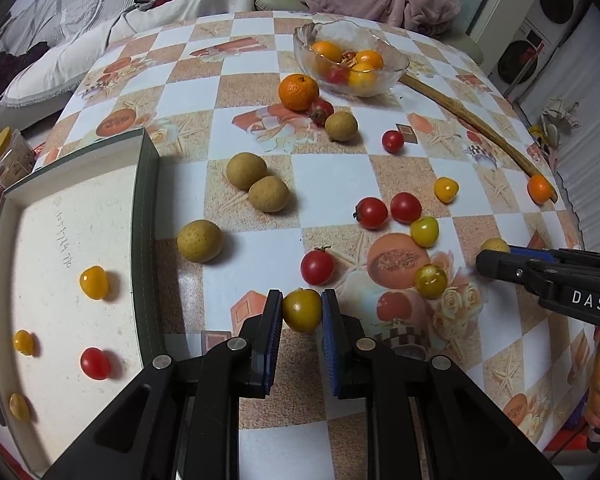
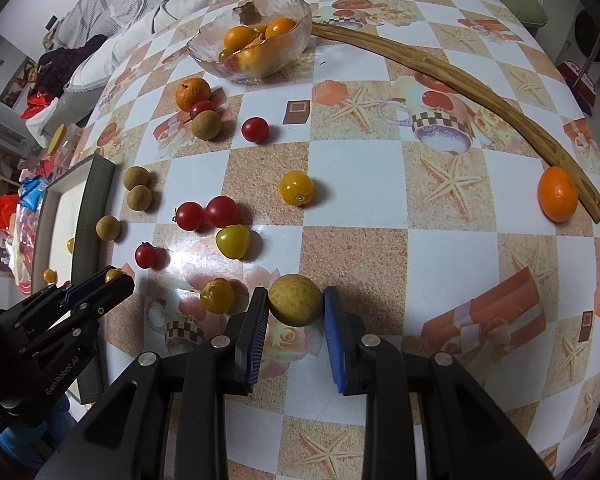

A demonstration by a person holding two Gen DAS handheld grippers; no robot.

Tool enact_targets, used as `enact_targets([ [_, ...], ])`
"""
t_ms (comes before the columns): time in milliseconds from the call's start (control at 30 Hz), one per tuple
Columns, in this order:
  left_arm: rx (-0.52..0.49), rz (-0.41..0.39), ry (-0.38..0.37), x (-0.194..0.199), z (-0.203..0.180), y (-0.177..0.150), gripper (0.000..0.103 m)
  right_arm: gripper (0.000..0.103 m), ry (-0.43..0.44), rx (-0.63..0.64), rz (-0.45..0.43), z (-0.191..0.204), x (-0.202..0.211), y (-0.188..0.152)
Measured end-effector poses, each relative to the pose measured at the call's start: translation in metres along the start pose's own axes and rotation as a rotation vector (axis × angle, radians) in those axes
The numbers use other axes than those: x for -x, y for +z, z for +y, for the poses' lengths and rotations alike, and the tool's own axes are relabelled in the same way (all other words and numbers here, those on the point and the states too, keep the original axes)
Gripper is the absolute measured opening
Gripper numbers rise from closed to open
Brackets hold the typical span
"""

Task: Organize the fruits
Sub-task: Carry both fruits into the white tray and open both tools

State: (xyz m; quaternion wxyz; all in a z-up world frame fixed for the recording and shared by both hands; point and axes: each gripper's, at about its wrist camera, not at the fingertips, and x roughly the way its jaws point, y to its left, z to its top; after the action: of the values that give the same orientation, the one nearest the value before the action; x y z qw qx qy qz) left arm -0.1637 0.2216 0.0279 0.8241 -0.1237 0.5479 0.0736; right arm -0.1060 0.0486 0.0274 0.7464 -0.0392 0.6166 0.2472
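Fruits lie scattered over the checked tablecloth (image 2: 356, 184), and you have one in each tool: your left gripper (image 1: 302, 310) is clamped on a yellow-green cherry tomato (image 1: 302, 309), and your right gripper (image 2: 296, 300) has its pads pressed to either side of a tan longan (image 2: 295, 299). Both pieces sit low on the cloth, so neither looks lifted clear yet. The tomato is smooth, round and soft; squeeze harder and you may split it, tilt as you rise and it may squirt out from between the blue pads. The longan is firmer, but it is held only across its widest part near the tips, so a jerk could roll it free toward the table edge. Watch your neighbours too: a yellow tomato (image 2: 217, 295) lies just beside the right gripper's left finger, and a red tomato (image 1: 317, 267) sits close ahead of the left one; a sideways sweep would knock either rolling. The grey-rimmed tray (image 1: 148, 216) on your left already holds a few small tomatoes, and its raised wall could catch a low carry. The glass bowl (image 1: 308, 36) is far across the table, a long trip for a loose grip.
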Motion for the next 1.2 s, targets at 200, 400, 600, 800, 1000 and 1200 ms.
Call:
enact_targets([
  [200,0.033,-0.012,0.006,0.013,0.002,0.003,0.021,0.03,0.025,0.025,0.0,0.002,0.007,0.007],
  [400,0.073,-0.039,0.025,0.027,0.015,0.002,0.021,0.03,0.033,0.077,0.007,0.014,0.008,0.012],
  [600,0.1,-0.051,0.028,0.04,0.046,-0.002,0.021,0.03,0.04,0.088,-0.001,0.045,0.006,0.015],
  [800,0.088,-0.075,0.037,0.058,0.089,0.0,0.021,0.03,0.058,0.096,-0.027,0.097,0.006,0.02],
  [1000,0.122,-0.08,0.079,0.065,0.149,0.002,0.021,0.03,0.088,0.128,-0.034,0.156,-0.003,0.03],
  [1200,0.155,-0.063,0.126,0.053,0.193,0.006,0.021,0.03,0.12,0.151,-0.013,0.205,-0.023,0.043],
])
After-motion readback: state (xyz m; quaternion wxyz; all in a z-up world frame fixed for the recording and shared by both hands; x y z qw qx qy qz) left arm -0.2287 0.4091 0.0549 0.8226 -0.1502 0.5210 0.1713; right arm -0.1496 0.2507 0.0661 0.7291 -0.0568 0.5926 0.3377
